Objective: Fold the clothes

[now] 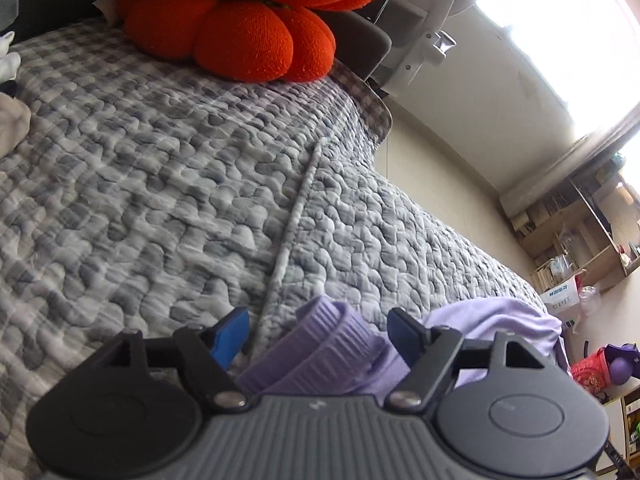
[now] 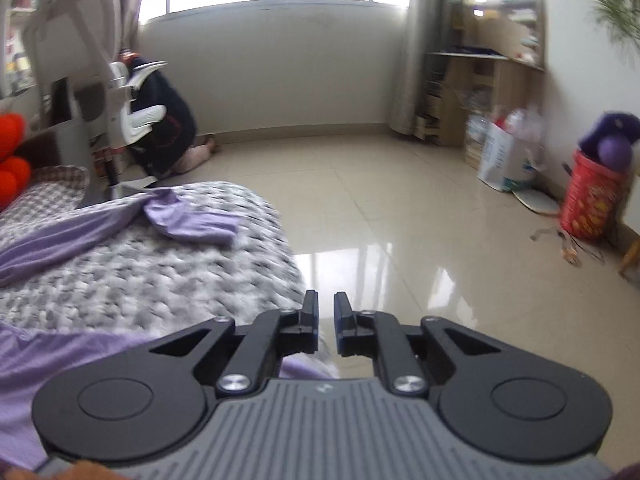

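1. On the bed, a grey-and-white checked quilt [image 1: 168,168] covers the whole top; a lilac garment [image 1: 496,320] lies on it at the near edge, at 5 o'clock in the left view.
2. Writing: a white box [image 1: 562,294] on the floor at 3 o'clock in the left view carries blue print, too small to read. A red basket [image 2: 592,200] at 3 o'clock in the right view has yellow markings, also unreadable. A small pale logo sits on each gripper body; I cannot make it out.
3. Left gripper [image 1: 316,332]: jaws wide apart. A ribbed lilac cuff [image 1: 320,348] of the garment lies between the two blue pads [image 1: 228,336], touching neither that I can see.
4. Right gripper [image 2: 326,320]: jaws narrow, a thin gap between the fingers, nothing in it. It hangs at the bed's edge, with tiled floor [image 2: 400,208] beyond.
5. In the right view the garment spreads from 9 o'clock toward the centre, one sleeve [image 2: 192,220] bent over on the quilt at 10 o'clock; more lilac cloth lies under the gripper at 7 o'clock.
6. Counts: two grippers, one garment, one orange lobed cushion [image 1: 240,20] at 12 o'clock in the left view, one white office chair [image 2: 80,72] at 10 o'clock in the right view, one purple plush toy [image 2: 612,136] in the basket.
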Demonstrator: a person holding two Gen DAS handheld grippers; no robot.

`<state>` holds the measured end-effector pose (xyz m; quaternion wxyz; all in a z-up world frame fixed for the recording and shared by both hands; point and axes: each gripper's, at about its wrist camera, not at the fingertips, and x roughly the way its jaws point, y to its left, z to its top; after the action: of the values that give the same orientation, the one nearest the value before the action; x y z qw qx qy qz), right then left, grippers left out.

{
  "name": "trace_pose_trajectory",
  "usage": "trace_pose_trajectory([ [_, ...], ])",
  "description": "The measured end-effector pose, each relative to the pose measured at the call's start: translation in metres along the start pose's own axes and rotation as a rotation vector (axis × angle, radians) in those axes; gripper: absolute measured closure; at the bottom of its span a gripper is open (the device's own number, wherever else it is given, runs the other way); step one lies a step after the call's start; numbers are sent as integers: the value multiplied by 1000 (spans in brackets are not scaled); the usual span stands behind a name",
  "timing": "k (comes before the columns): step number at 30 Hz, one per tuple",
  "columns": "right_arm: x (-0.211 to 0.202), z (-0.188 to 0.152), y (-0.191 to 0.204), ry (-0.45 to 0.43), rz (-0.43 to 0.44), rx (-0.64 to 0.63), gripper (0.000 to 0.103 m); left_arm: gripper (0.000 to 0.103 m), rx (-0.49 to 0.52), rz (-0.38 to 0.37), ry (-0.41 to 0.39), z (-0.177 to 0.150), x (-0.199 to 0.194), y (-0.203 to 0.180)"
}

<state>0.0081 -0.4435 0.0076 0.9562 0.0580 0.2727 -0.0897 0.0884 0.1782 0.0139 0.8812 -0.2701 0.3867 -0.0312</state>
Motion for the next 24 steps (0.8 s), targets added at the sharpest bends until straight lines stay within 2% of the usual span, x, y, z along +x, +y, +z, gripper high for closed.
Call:
trace_pose_trajectory([
  [2, 11, 12, 11, 4, 42, -26, 86, 26, -24, -16, 5, 0, 2, 2],
  [4, 22, 24, 22, 9, 83, -49, 70, 26, -50, -29, 1, -1, 3, 3],
  [5, 32, 29, 25, 14, 102, -42, 68, 26, -51, -28, -4, -2, 3, 2],
  [7, 45, 36, 29, 24, 120, -30, 67, 27, -37, -13, -12, -4, 3, -1],
  [10, 58, 40, 33, 37, 123, -17, 67, 35, -38, 15, -32, -6, 0, -3],
  [11, 63, 42, 35, 41, 125, -12, 67, 40, -44, 18, -38, -6, -1, -3],
  [12, 67, 43, 36, 45, 126, -8, 67, 51, -46, 17, -41, -5, -1, -3],
  [15, 80, 47, 41, 58, 130, 5, 67, 59, -53, 14, -47, -3, -1, -3],
  [19, 98, 53, 47, 75, 135, 22, 66, 65, -32, 23, -67, -3, -2, -8],
  [24, 120, 60, 55, 95, 141, 44, 63, 65, -26, 23, -61, -2, 2, -11],
])
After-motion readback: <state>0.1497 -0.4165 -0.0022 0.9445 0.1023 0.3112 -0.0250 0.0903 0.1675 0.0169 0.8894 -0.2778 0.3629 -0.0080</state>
